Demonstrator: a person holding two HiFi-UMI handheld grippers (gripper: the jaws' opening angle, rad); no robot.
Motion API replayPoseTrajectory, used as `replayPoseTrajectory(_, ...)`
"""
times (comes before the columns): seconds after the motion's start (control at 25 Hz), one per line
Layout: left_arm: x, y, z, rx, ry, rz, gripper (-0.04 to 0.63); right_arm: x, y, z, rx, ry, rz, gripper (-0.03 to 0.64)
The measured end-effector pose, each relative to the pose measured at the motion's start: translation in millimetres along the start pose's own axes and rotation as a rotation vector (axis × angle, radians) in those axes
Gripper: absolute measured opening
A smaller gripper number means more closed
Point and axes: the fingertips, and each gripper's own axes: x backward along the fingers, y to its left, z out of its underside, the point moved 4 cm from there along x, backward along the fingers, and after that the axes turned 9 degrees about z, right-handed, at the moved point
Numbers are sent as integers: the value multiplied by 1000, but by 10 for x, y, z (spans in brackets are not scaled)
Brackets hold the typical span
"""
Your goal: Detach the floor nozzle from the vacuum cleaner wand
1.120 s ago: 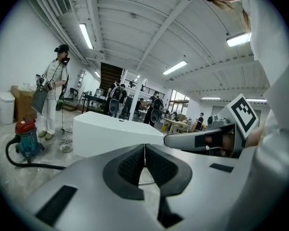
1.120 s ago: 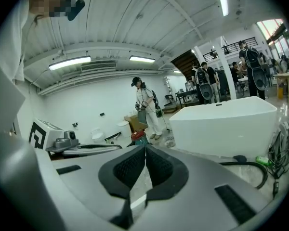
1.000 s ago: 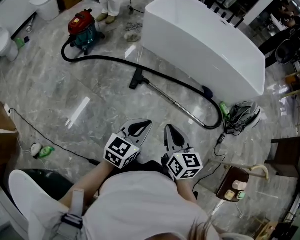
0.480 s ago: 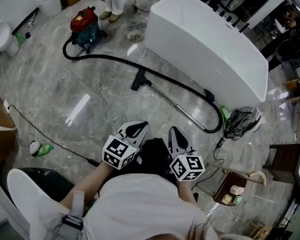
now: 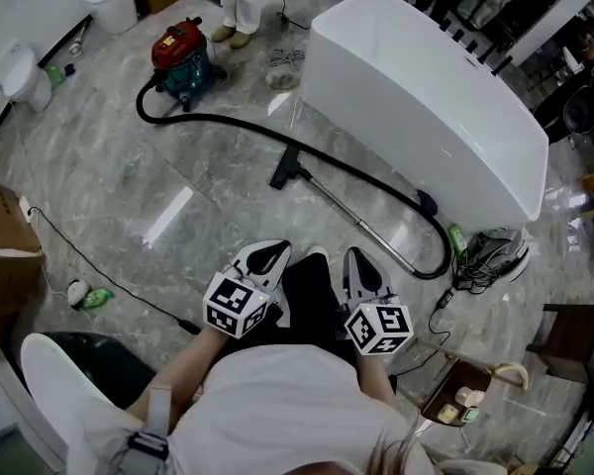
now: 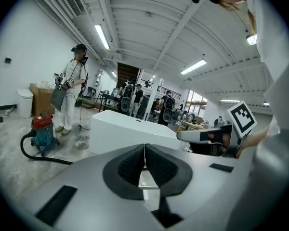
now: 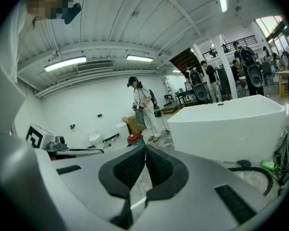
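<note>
The black floor nozzle [image 5: 285, 166] lies on the marble floor, joined to a metal wand [image 5: 361, 228] that runs back towards me. A black hose [image 5: 218, 120] leads from it to the red and teal vacuum canister [image 5: 181, 55] [image 6: 42, 131]. My left gripper [image 5: 269, 251] [image 6: 145, 150] and right gripper [image 5: 357, 259] [image 7: 145, 150] are held side by side in front of my chest, well short of the nozzle. Both are shut with nothing between the pads.
A white bathtub [image 5: 426, 97] stands right of the wand. A person [image 5: 243, 3] stands beyond the canister. A cardboard box [image 5: 0, 245], a toilet [image 5: 25, 72], a floor cable [image 5: 99, 275] and a green bottle [image 5: 94, 297] are at the left. Tangled cables [image 5: 490, 250] lie by the tub.
The vacuum, nozzle and tub have slid down and right in the head view as I move towards them. Both grippers stay shut and empty in front of me.
</note>
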Motion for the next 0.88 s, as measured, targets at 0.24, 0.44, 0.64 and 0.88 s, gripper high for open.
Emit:
replayPoseTrajectory(0.24,-397,92,-184,-11,-3,4,11,-313,-322,-249,-15,-8,-16,18)
replayPoseTrajectory(0.44,-714,206,-261,-7,4,-1,11,-532,-535,-409,-4,-13,-38,18)
replayPoseTrajectory(0.64,-1062,325,-413,-16,4,5,11,-803,-778,-600,-7,-20,-42,18)
replayPoseTrajectory(0.88,-1287,457,-542,-6,-10,-19,11,-1076,-911,-715,0,-4,-73,18)
